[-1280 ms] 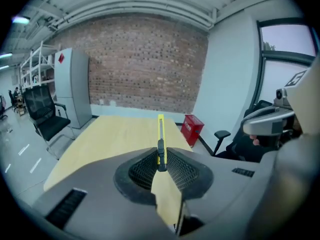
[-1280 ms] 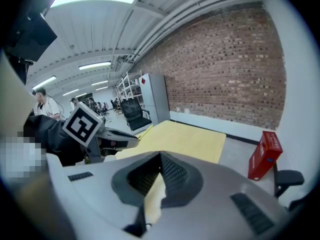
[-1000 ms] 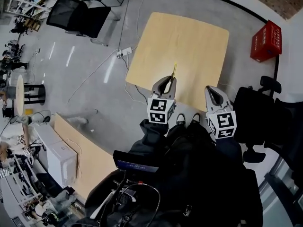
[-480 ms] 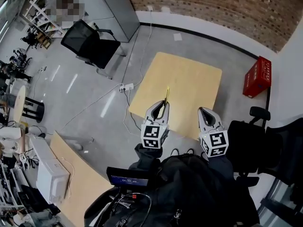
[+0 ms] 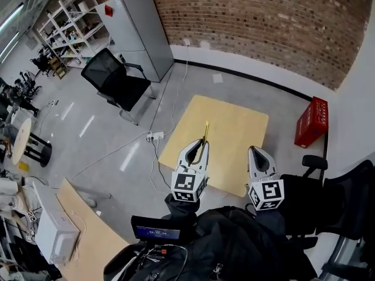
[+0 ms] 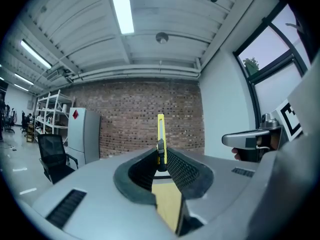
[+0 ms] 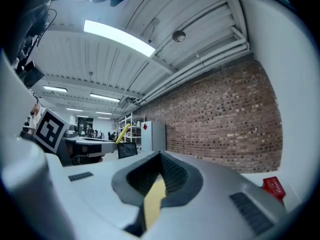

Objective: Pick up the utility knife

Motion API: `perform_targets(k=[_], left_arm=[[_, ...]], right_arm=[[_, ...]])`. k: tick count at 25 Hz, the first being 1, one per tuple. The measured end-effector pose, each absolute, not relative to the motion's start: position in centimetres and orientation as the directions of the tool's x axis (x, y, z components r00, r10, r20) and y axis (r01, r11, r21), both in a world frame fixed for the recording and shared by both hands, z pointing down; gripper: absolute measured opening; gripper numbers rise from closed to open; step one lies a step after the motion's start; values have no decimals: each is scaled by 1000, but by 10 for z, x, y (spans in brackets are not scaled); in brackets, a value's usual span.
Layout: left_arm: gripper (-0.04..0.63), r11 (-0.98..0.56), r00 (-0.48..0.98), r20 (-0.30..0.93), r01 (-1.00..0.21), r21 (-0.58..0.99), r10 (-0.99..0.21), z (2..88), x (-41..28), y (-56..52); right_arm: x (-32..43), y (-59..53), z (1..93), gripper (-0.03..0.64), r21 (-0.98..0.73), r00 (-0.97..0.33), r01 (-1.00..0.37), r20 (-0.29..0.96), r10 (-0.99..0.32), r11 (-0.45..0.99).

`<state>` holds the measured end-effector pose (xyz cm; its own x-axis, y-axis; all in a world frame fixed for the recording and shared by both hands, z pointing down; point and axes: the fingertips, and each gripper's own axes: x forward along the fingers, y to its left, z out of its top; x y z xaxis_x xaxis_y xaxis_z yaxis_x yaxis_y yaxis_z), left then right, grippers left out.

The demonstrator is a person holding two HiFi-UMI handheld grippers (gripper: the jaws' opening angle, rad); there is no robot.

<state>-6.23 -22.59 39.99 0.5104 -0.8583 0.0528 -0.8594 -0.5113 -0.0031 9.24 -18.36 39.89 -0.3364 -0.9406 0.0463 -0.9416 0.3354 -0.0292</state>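
Yellow, slim utility knife (image 6: 160, 131) upright between left tongs (image 6: 161, 157)

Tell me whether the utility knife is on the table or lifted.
Lifted: the left gripper is shut on the yellow utility knife, holding it in the air, off the table.

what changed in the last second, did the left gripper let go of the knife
No. The left gripper stays shut on the yellow utility knife. What shifted is the head view: it tipped up, so the wooden table now looks smaller and lower in the picture, both grippers sit lower, and the brick wall came into view. The right gripper stays shut and empty alongside.
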Motion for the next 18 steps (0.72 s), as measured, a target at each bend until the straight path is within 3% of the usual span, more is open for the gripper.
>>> perform_targets(k=[18], left_arm=[[61,-503,503,-26,-864,-16,-864,374,-66,-218]], right_arm=[[90,-183,363,3,29,-312,-950,-62,-948,310]])
